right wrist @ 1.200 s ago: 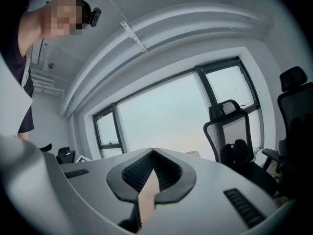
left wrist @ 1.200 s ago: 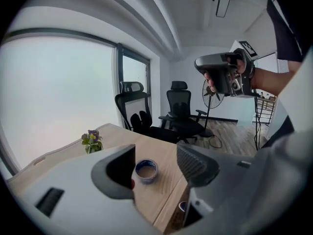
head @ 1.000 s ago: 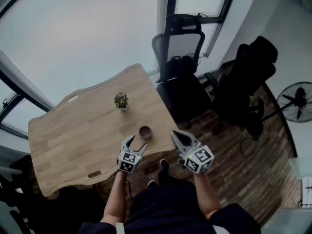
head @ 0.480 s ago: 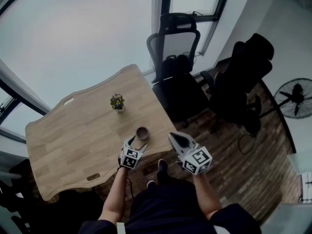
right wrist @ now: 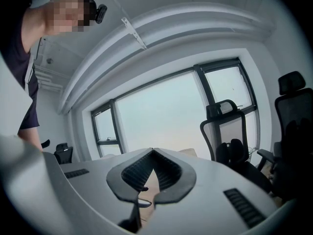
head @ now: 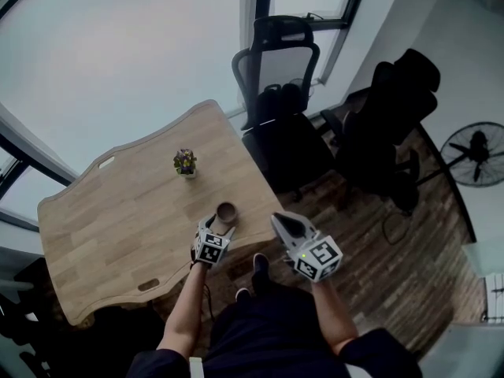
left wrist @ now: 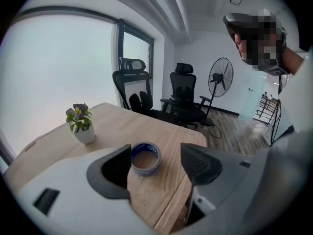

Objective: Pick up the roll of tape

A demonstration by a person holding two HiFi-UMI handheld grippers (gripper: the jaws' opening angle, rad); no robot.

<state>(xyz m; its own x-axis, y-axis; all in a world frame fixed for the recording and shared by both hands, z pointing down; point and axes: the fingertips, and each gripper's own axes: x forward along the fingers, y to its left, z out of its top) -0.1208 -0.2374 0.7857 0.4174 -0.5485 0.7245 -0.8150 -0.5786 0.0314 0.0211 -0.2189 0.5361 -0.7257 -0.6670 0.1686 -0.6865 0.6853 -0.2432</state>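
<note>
The roll of tape (head: 226,211) lies flat near the table's front right corner; in the left gripper view the roll of tape (left wrist: 145,157) shows a blue outer band and a brown core. My left gripper (head: 213,227) is low over the table just in front of the roll. My left gripper (left wrist: 156,164) is open, and the roll sits just past its fingertips, close to the left one. My right gripper (head: 283,224) hangs beyond the table's right edge, above the floor. In its own view my right gripper (right wrist: 153,153) is shut with nothing in it.
A small potted flower (head: 185,163) stands mid-table, behind the roll. The wooden table (head: 110,227) has a curved front edge. Two black office chairs (head: 277,93) (head: 394,124) stand to the right rear, and a floor fan (head: 475,153) at far right.
My left gripper has moved forward over the table's edge up to the roll. The right gripper has barely moved.
</note>
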